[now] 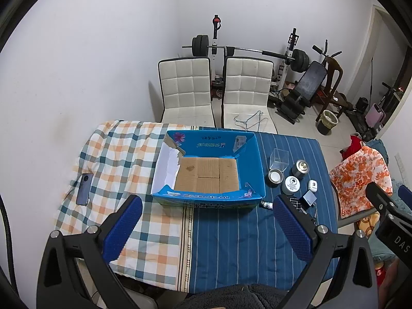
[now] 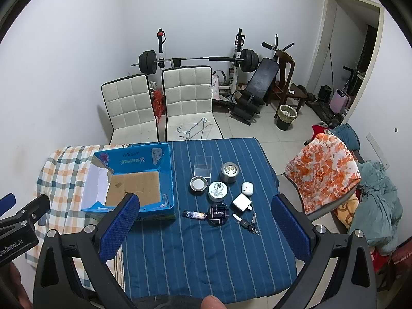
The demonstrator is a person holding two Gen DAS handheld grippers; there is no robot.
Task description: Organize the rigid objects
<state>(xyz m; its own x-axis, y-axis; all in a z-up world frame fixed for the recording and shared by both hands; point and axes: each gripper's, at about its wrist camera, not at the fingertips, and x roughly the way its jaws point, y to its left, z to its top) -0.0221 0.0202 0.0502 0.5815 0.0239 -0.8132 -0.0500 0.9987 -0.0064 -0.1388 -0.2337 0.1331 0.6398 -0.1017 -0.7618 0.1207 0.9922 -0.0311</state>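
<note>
While both claws hang wide apart and hold nothing, we judge the sorting has not begun: the blue cardboard box (image 2: pixel 134 180) sits bare on the surface (image 2: pixel 206 257), and the rigid things lie in a cluster just to its right. We would send the right claw (image 2: pixel 206 221) to the nearest piece, the round black tin (image 2: pixel 218 213), closing across its rim from above, then carry it over the low box wall before letting go. Our left claw (image 1: pixel 206 221) can steady the box. Only the right wrist view shows the tin, the keys (image 2: pixel 248 223) and the lighter (image 2: pixel 193 215) in full; only the left wrist view shows the phone (image 1: pixel 84 188) on the checked cloth (image 1: pixel 123 159).
</note>
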